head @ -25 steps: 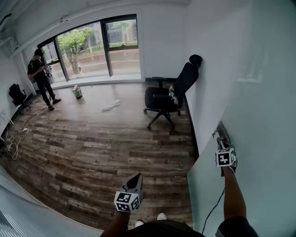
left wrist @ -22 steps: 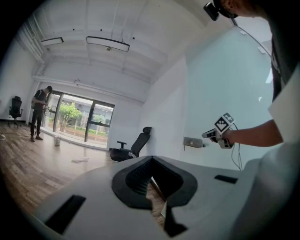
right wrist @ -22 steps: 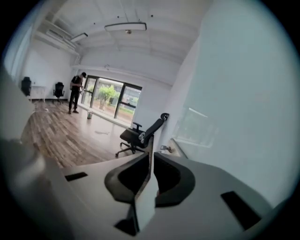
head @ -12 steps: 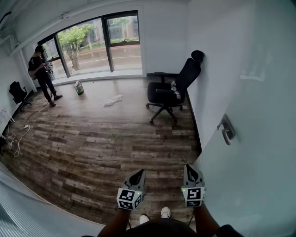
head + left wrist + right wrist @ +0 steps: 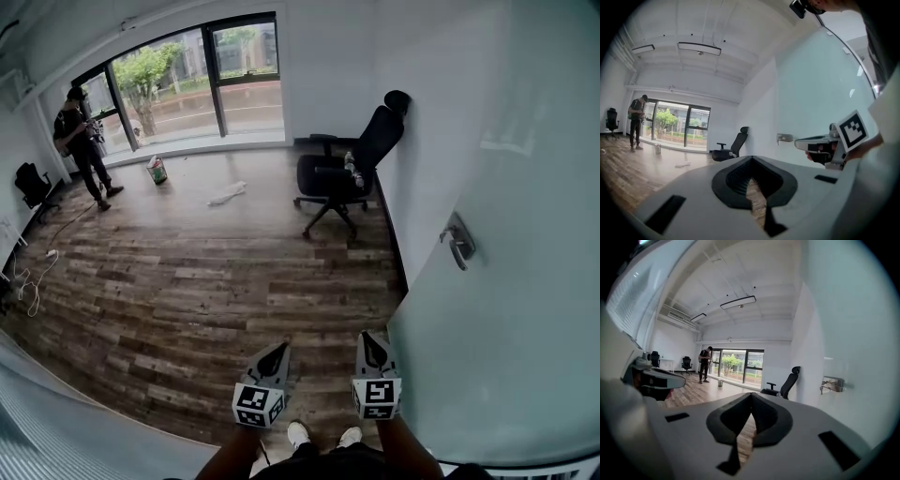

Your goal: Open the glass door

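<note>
Glass door (image 5: 506,319) fills the right of the head view, frosted and pale, with its metal handle (image 5: 458,242) well ahead of both grippers. The left gripper (image 5: 275,352) and right gripper (image 5: 373,339) hover side by side over the wooden floor (image 5: 187,281), near each other but apart, the right one just beside the door's edge. Each gripper view shows its fingers closed together with nothing between them. A black office chair (image 5: 339,178) stands against the white wall (image 5: 422,141) beyond the door. By the far window (image 5: 187,80) stands a person (image 5: 82,141). A pale scrap (image 5: 225,194), perhaps a bag, lies on the floor.
</note>
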{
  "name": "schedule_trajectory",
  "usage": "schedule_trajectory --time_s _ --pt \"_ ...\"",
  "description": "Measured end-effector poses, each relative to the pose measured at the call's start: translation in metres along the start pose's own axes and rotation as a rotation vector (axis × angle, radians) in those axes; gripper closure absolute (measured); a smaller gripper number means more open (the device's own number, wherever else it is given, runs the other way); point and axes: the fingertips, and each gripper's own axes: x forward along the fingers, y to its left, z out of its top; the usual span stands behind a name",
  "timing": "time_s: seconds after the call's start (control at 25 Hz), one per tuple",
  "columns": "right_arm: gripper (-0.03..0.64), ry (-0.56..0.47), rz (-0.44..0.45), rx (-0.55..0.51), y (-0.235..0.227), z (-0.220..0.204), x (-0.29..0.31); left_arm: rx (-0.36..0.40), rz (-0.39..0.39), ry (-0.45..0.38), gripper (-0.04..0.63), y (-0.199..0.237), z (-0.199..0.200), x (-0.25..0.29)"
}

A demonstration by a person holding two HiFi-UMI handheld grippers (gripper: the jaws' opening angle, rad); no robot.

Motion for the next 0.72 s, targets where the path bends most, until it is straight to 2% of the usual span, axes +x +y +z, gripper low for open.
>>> schedule_trajectory --time_s 0.24,0.48,0.72 --pt "0.601 0.035 0.107 -0.009 0.008 -0.023 -0.062 -0.002 0.031 -0.02 0.594 -0.047 -0.007 -0.035" --pt "0.601 0.019 0.131 -0.008 -0.025 -0.045 -0.16 0.049 0.033 -0.032 0.594 -0.156 -0.024 -0.075" --pt "0.601 -0.009 0.15 -0.024 -0.045 -0.06 -0.25 0.028 0.048 -0.078 0.594 -0.248 -0.029 -0.123"
